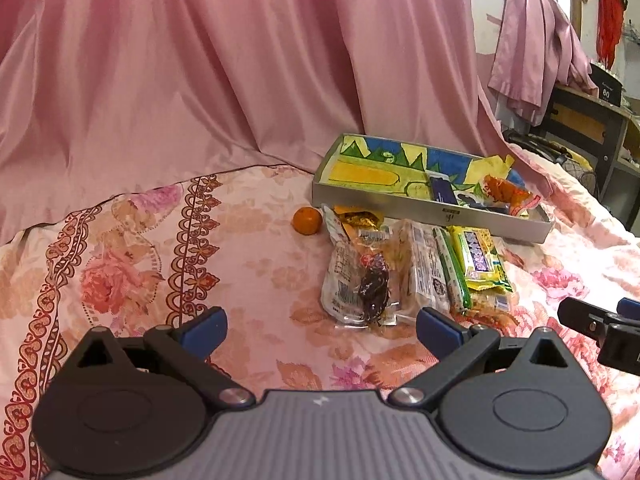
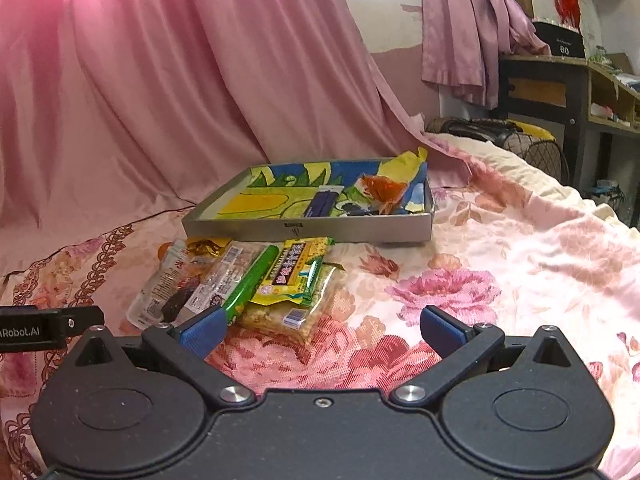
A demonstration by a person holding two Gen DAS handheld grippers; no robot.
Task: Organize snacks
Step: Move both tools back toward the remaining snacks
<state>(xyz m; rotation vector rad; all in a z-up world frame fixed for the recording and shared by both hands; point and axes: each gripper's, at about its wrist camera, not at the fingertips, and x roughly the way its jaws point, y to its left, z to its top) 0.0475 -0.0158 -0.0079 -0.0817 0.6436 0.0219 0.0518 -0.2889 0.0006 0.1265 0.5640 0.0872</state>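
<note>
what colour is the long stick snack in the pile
Green stick snack, shiny wrapper; clearest in the right wrist view.

- A home bedroom: floral pink bedspread (image 2: 500, 248) underfoot.
- Pink curtain (image 1: 200, 60) draped at twelve o'clock.
- Wooden desk (image 2: 560, 80) with shelves at two o'clock; clothing (image 2: 468, 28) hung beside.

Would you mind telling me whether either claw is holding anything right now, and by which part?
Nothing is held. The left claw and the right claw are both open and empty above the bedspread, short of the snack packets.
</note>
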